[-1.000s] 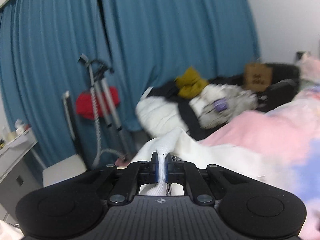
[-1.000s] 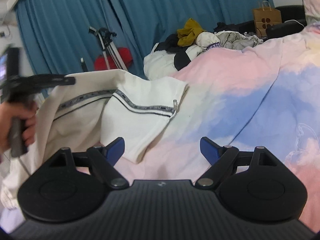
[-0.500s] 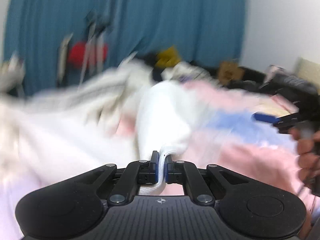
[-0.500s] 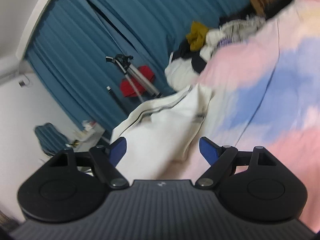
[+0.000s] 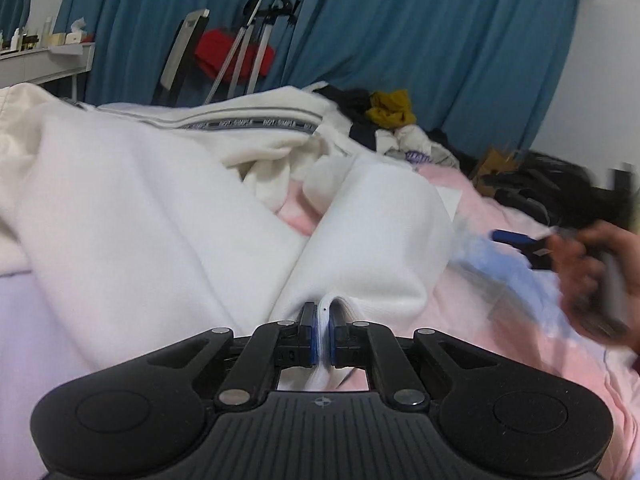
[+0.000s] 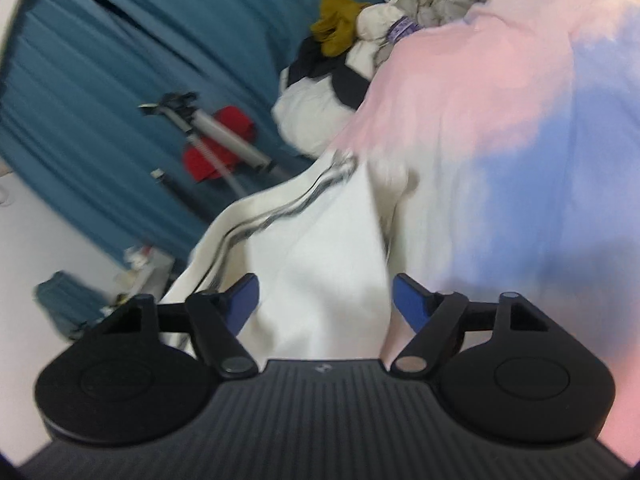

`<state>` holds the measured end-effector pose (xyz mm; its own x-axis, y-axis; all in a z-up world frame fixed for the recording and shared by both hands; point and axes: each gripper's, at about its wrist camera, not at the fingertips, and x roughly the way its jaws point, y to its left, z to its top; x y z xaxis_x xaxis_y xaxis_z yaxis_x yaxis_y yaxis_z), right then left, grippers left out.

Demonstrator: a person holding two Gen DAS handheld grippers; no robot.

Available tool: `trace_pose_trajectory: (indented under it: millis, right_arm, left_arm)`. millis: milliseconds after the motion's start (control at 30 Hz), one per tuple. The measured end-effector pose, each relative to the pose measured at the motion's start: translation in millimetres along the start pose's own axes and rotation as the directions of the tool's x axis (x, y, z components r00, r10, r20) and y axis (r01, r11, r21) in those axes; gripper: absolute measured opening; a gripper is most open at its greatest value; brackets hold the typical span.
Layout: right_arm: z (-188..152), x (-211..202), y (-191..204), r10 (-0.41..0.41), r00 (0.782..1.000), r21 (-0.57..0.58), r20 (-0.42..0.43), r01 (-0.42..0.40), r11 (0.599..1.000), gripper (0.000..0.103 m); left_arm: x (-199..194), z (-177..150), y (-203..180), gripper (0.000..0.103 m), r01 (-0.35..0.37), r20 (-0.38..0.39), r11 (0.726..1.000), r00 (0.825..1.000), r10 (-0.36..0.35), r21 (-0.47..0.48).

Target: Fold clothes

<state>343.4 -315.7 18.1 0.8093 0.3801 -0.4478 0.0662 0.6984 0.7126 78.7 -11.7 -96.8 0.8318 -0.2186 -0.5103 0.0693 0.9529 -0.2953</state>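
Note:
A cream white garment (image 5: 152, 220) with a dark lettered stripe lies bunched across the pink and blue bedspread (image 5: 500, 300). My left gripper (image 5: 324, 332) is shut on a folded white edge of it, low over the bed. In the right wrist view the same garment (image 6: 320, 264) runs between the fingers of my right gripper (image 6: 325, 298), which stands open just above the cloth, tilted. From the left wrist view, a hand holds that right gripper (image 5: 516, 240) at the far right, blurred.
A heap of other clothes (image 5: 384, 120) with a mustard piece lies at the far end of the bed. Blue curtains (image 5: 420, 40) hang behind. A tripod with something red (image 5: 236, 56) and a white desk (image 5: 44, 64) stand to the left. Dark bags (image 5: 532, 184) sit at the right.
My left gripper has swung down over the bed, still clamped on the white edge. The right gripper has tilted and closed in on the garment, its fingers now on either side of the cloth.

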Motion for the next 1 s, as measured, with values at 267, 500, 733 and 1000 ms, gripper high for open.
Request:
trace_pose_trajectory:
  millis: [267,500,733,1000]
  right_arm:
    - [35.7,106.1,11.9,-0.214,0.977,-0.06,-0.025,0.212,0.975,0.012]
    - [69.1,54.3,53.2,-0.123,0.974,-0.158,0.188,0.154,0.975,0.005]
    - [84.8,-82.6,7.5,-0.118,0.879,-0.09,0.462,0.179,0.98,0.005]
    - [23.0,-142.0,-135.8,-0.397,0.891,0.345,0.222,0.309,0.886,0.006]
  left_arm:
    - [42.2,2.9,23.2,0.006,0.127,-0.002,0.987,0.992,-0.128,-0.096]
    - [39.0,4.1,19.8,0.006,0.223,0.045,0.97,0.974,-0.22,-0.095]
    - [33.1,18.4,5.6,0.008,0.31,0.064,0.949,0.95,-0.306,-0.057]
    - [35.5,7.1,-1.9,0.013,0.299,-0.025,0.951,0.953,-0.302,-0.08]
